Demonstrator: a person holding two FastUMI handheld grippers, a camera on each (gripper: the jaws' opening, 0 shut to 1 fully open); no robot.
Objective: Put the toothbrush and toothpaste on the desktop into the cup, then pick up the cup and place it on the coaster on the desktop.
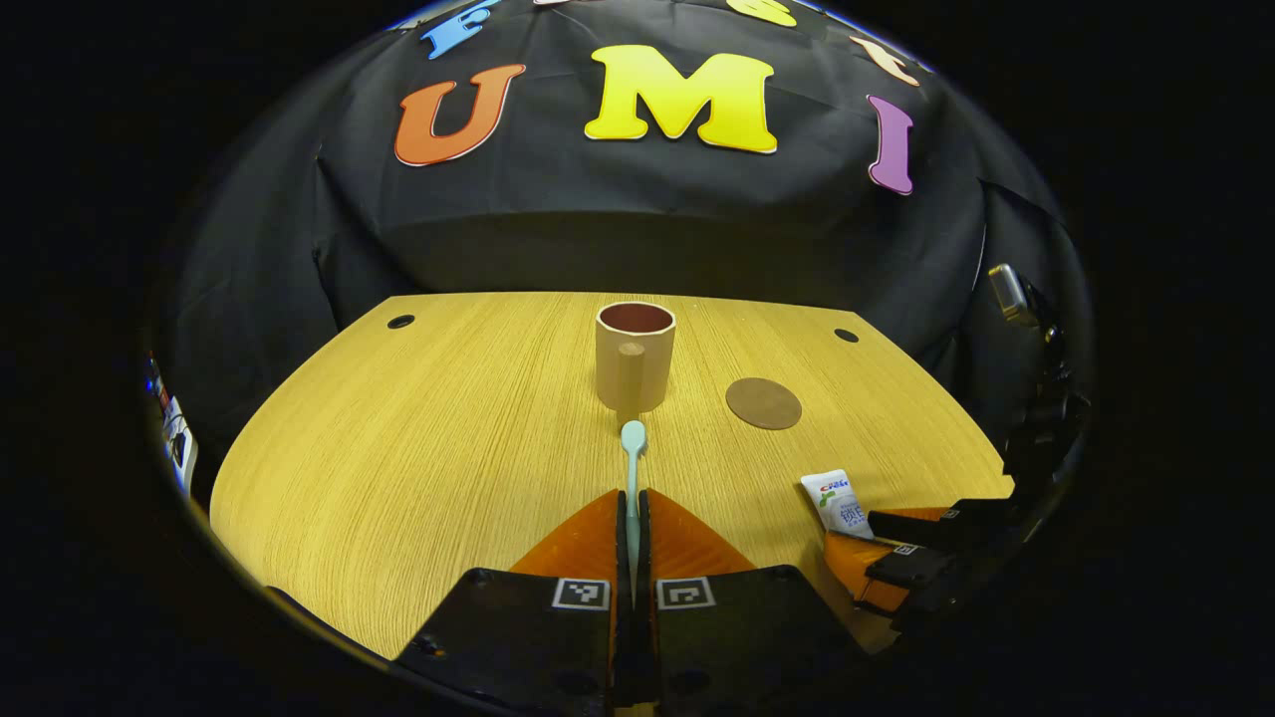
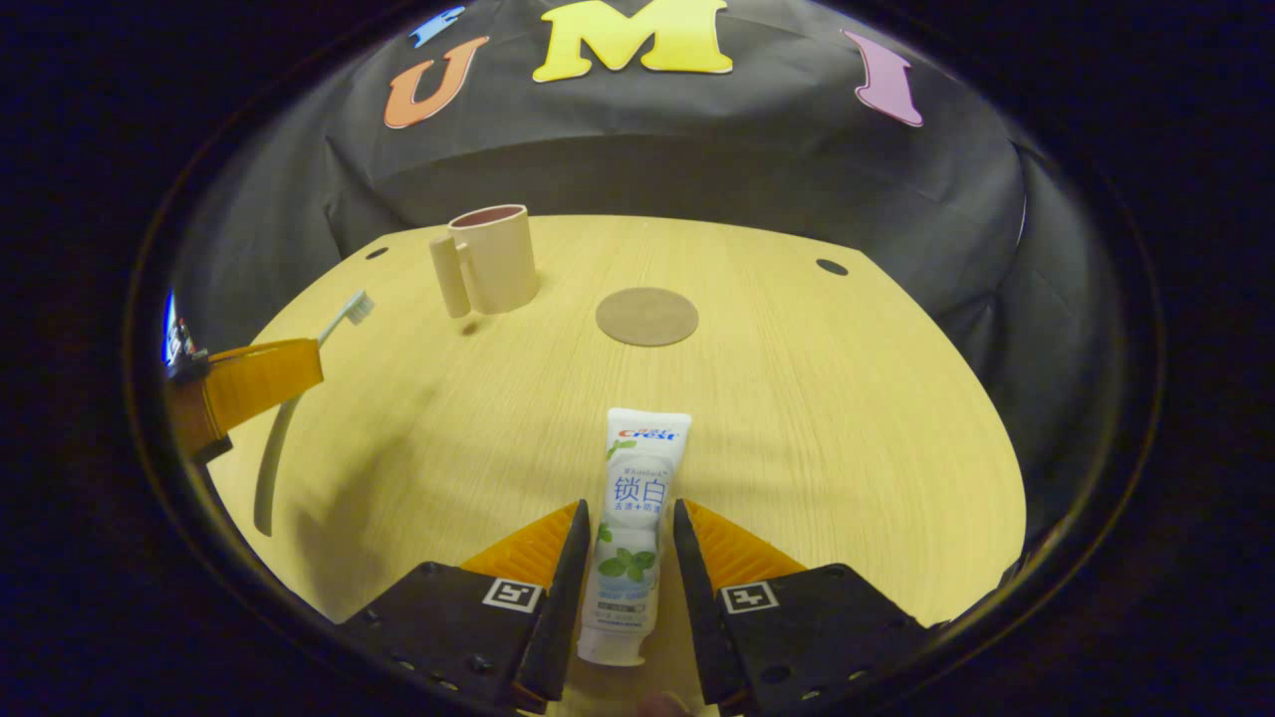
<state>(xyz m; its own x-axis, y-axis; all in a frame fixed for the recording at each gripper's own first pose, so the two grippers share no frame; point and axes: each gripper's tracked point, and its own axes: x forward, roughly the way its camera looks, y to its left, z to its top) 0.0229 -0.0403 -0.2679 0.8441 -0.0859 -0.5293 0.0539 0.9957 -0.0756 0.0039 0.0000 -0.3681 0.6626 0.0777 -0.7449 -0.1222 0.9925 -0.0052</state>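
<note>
While the left gripper [image 1: 634, 508] holds the toothbrush [image 1: 633, 468] pinched between its two fingers, the brush head points forward toward the cup [image 1: 636, 356], which stands upright on the far middle of the counter [image 1: 398, 458]. In the left gripper view the cup's handle faces the camera and the brush head sits just short of its base. To the right of the cup, a little nearer, the round brown coaster [image 1: 763, 403] lies flat on the counter, apart from the cup. Farther right, at the near right edge, the right gripper [image 1: 887, 543] rests over the toothpaste [image 1: 837, 501].

In the right gripper view the left gripper [image 2: 254, 378] shows at the far left, raised above the counter with the toothbrush [image 2: 344, 314] sticking out of it. The cup [image 2: 493, 259] stands at the far left of the middle and the coaster [image 2: 646, 316] lies just right of it. The toothpaste [image 2: 637, 508] lies flat on the counter [image 2: 847, 418], with the right gripper [image 2: 628, 528] straddling its lower half, fingers narrowly apart on either side; I cannot tell whether they press on the tube.
</note>
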